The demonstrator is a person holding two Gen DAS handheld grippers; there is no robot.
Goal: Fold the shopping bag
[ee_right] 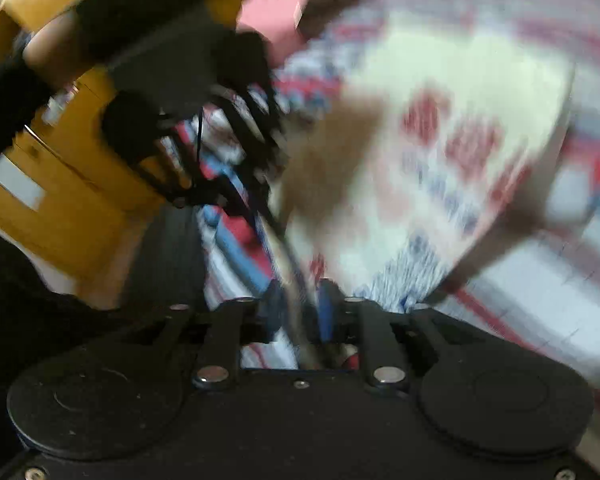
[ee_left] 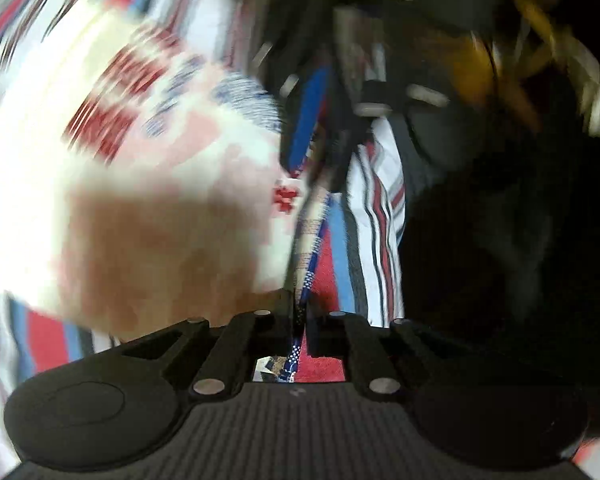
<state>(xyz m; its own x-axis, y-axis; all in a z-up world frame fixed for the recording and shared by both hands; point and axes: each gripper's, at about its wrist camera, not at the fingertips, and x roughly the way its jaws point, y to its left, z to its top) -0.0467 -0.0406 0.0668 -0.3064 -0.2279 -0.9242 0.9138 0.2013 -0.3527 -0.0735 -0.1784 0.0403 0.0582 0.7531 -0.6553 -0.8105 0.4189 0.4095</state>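
The shopping bag (ee_left: pixel 140 140) is white with red and blue print, heavily blurred, and fills the left of the left wrist view. My left gripper (ee_left: pixel 300 312) is shut on a thin blue-and-white edge of it. In the right wrist view the bag (ee_right: pixel 440 140) spreads to the right, and my right gripper (ee_right: pixel 312 312) is shut on its edge, which runs up between the fingers. Each gripper appears in the other's view, close by along the same edge: the right gripper (ee_left: pixel 332 148) at upper middle, the left gripper (ee_right: pixel 236 184) at upper left with its yellow body.
A red, blue and white striped cloth (ee_left: pixel 380 220) lies under the bag and shows again at the right (ee_right: pixel 540 300). A hand and a dark sleeve (ee_right: pixel 4 92) hold the yellow gripper body. A dark area fills the right of the left wrist view.
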